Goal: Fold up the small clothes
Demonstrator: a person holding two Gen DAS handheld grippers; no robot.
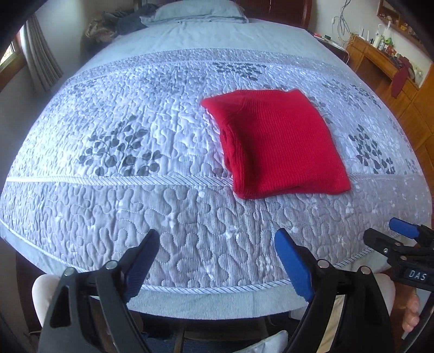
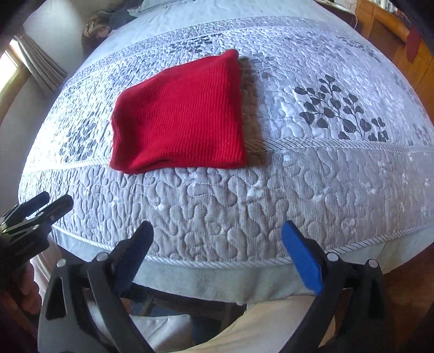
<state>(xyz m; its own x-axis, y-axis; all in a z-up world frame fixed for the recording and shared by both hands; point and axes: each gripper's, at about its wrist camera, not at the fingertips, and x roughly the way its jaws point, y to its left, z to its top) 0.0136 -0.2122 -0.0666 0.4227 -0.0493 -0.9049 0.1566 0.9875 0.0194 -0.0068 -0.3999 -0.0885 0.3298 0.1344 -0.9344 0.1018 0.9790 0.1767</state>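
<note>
A red knit garment lies folded into a flat rectangle on the quilted bed; it also shows in the right wrist view, with a brown furry edge sticking out along its right side. My left gripper is open and empty, held over the near edge of the bed, well short of the garment. My right gripper is open and empty, also at the near edge. Each gripper shows at the side of the other's view, the right gripper and the left gripper.
The bed carries a grey-and-white quilt with a leaf print, and a pillow at the far end. A wooden dresser with clutter stands at the right. A curtained window is at the left.
</note>
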